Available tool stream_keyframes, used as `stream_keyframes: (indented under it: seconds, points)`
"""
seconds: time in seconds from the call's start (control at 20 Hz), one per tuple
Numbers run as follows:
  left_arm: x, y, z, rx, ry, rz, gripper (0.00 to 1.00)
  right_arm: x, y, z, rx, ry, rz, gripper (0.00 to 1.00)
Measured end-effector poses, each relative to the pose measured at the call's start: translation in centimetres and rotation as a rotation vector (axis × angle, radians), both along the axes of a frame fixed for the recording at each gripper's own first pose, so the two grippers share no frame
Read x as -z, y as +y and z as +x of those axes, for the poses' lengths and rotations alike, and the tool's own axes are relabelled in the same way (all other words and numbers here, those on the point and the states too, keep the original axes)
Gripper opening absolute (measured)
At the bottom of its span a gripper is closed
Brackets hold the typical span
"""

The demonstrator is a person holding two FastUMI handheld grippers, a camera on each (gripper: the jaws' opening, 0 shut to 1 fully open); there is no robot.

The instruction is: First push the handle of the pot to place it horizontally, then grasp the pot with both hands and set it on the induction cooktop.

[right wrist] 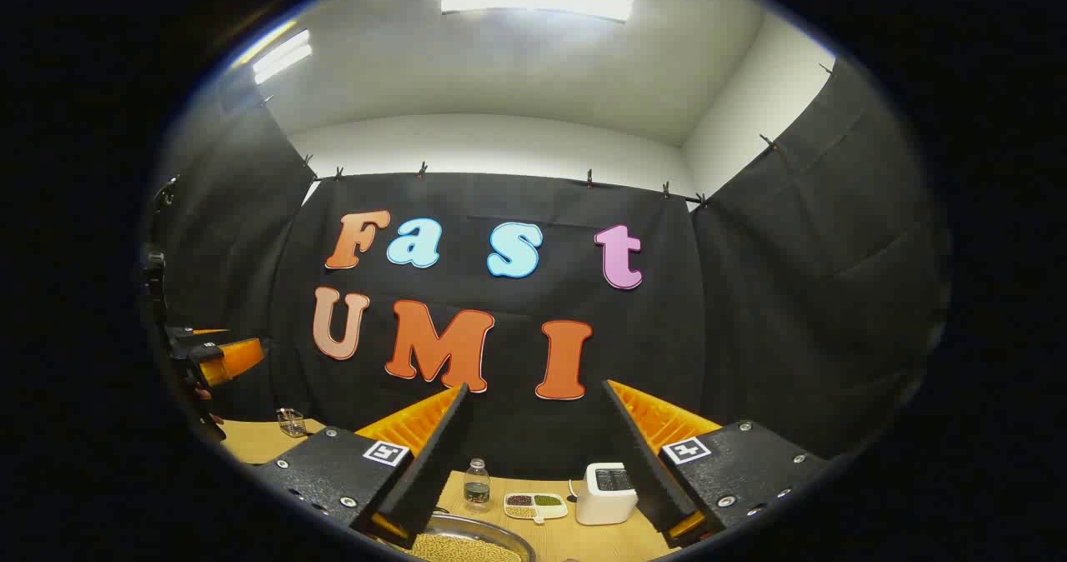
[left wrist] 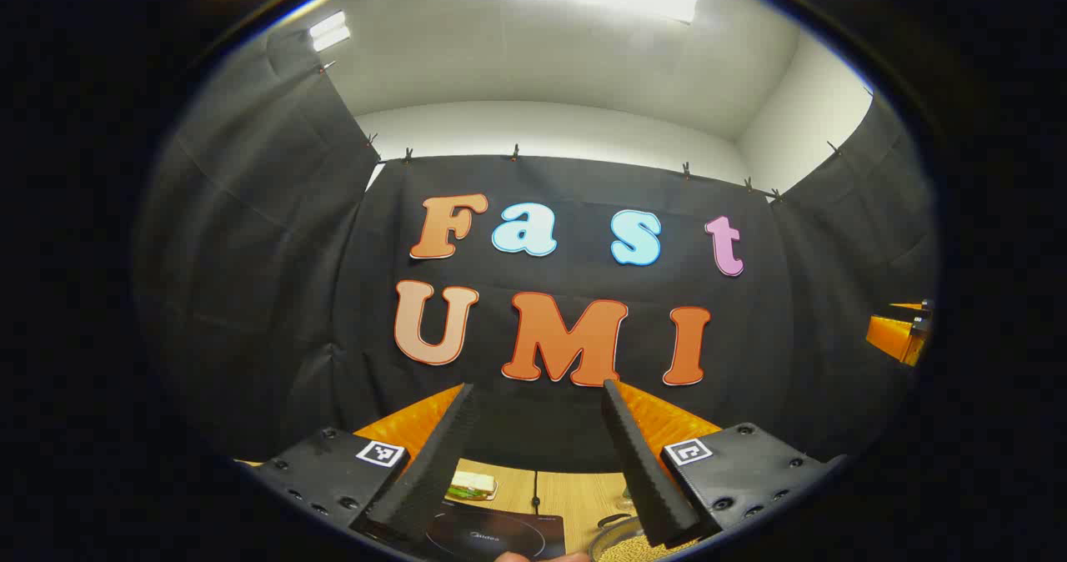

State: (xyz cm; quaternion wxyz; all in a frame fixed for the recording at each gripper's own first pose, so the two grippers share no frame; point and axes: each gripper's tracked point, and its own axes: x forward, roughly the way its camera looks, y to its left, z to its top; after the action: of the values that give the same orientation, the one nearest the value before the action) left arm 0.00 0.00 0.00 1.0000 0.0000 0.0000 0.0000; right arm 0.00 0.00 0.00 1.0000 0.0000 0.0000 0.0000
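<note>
Ridged left gripper [left wrist: 538, 462] gaping; round metal pot [right wrist: 467, 545] below.

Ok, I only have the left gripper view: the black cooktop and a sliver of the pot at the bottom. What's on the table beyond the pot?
Observer: A white toaster stands behind the round metal pot of yellow beans, off to its right in the right gripper view.
Operator: Anything closer to the pot?
Observer: A small clear bottle stands upright just behind the pot's rim.
Operator: And the right tool's state?
Observer: The right tool is open, with nothing between its fingers.
</note>
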Motion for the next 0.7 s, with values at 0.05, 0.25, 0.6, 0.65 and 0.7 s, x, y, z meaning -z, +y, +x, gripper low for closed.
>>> stream_keyframes:
  seconds: [0.05,0.25,0.6,0.65,0.7]
  points:
    - [0.1,0.0,0.2,0.001,0.001,0.0,0.96,0.0,0.1,0.0,-0.002,-0.001,-0.001,0.95]
    - [-0.4,0.3,0.6,-0.006,0.001,0.021,0.98,-0.2,0.8,0.3,-0.019,-0.005,0.008,0.95]
    - [-1.4,0.7,0.7,0.0,-0.008,0.007,0.98,-0.5,1.4,0.6,-0.037,-0.013,0.009,0.95]
    - [-1.4,0.7,0.6,0.001,-0.011,0.004,0.98,-0.3,1.4,0.5,-0.04,-0.008,0.011,0.95]
    - [-1.5,0.7,0.5,0.003,-0.013,0.006,0.98,-0.2,1.5,0.7,-0.043,-0.006,0.013,0.95]
